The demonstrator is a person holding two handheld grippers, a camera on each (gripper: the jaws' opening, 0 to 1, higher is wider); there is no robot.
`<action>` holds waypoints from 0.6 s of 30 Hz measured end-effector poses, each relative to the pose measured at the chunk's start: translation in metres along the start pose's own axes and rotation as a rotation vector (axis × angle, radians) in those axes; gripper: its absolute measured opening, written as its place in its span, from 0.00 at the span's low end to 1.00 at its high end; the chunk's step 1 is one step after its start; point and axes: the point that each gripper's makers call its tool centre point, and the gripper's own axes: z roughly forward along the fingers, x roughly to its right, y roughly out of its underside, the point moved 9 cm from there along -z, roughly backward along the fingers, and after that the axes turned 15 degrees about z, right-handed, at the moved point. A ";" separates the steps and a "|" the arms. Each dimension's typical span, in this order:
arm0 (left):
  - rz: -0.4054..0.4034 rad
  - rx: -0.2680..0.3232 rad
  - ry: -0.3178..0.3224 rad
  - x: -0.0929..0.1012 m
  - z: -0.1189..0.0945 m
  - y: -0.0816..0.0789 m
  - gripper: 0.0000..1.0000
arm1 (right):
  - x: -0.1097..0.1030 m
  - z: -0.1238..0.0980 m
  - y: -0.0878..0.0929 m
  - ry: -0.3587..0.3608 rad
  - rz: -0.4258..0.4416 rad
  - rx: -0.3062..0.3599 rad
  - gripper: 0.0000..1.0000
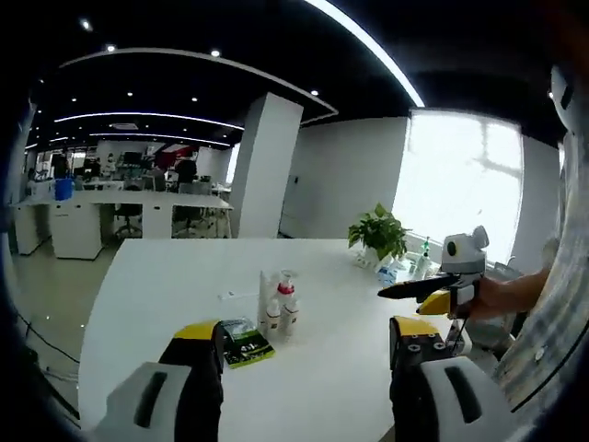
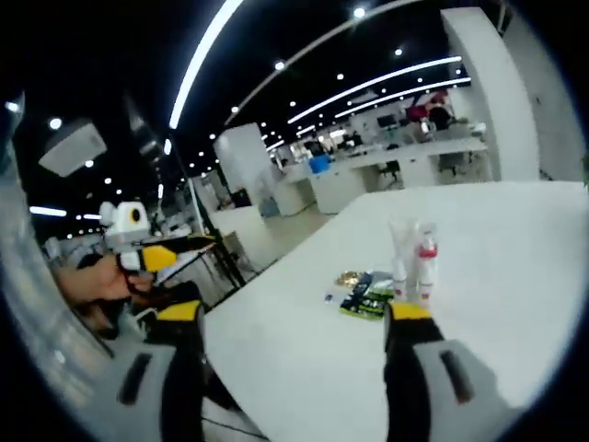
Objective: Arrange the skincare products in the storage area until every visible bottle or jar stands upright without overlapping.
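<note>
Both my grippers, left gripper [image 1: 304, 354] and right gripper [image 2: 294, 322], hang released and empty above the white table [image 1: 166, 276]; 3 slim white skincare bottles [image 1: 277, 308], 1 red-capped, stand clustered mid-table, long axes vertical, caps up, beside a flat dark green packet [image 1: 245, 343]; a careless reach could topple the cluster, I judge.

No text I can read anywhere. The dark green packet [image 1: 247, 343] on the counter [image 1: 166, 285], at about 12 o'clock from my left gripper [image 1: 308, 364], has pale print on its face, too small and blurred to make out. The bottles [image 1: 279, 308] just beside it, at 1 o'clock from the packet, show no label I can read. Same in my right gripper view: packet [image 2: 366, 301] and bottles [image 2: 413, 262], print illegible.
</note>
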 end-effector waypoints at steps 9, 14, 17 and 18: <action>0.058 0.015 -0.082 0.016 -0.021 0.005 0.92 | -0.007 -0.034 -0.010 0.037 -0.039 0.139 0.93; 0.071 0.025 -0.089 0.021 -0.021 0.005 0.99 | -0.009 -0.045 -0.003 0.060 -0.061 0.169 0.99; 0.063 0.035 -0.089 0.024 -0.020 0.006 1.00 | -0.012 -0.049 0.004 0.069 -0.069 0.171 0.99; 0.061 0.035 -0.089 0.025 -0.020 0.006 1.00 | -0.011 -0.051 0.006 0.078 -0.075 0.171 0.99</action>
